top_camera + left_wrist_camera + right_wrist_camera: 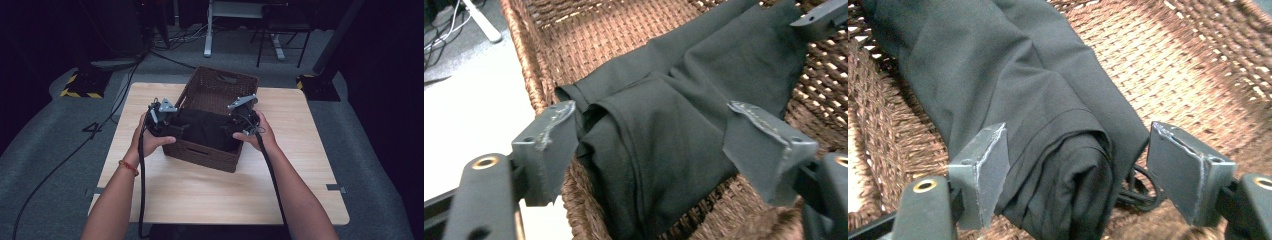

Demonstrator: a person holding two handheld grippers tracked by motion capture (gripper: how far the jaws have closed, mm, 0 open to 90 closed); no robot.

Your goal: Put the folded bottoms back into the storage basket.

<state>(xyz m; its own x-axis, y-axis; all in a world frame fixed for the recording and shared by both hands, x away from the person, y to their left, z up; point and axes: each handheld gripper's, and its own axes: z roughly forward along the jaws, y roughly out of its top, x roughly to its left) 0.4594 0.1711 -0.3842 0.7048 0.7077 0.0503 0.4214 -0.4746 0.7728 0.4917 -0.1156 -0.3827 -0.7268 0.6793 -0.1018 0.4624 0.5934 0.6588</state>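
Left gripper (167, 121) is hovering at the left end of a folded black cloth (207, 129), jaws standing apart with the fabric between them but not pressed. Right gripper (243, 122) is hovering at the cloth's right end, jaws likewise apart and clear of the fabric. Cloth is lying inside a brown wicker basket (220, 82), resting across its near half, against the near wall. Basket is sitting on a light wooden table (210, 195).
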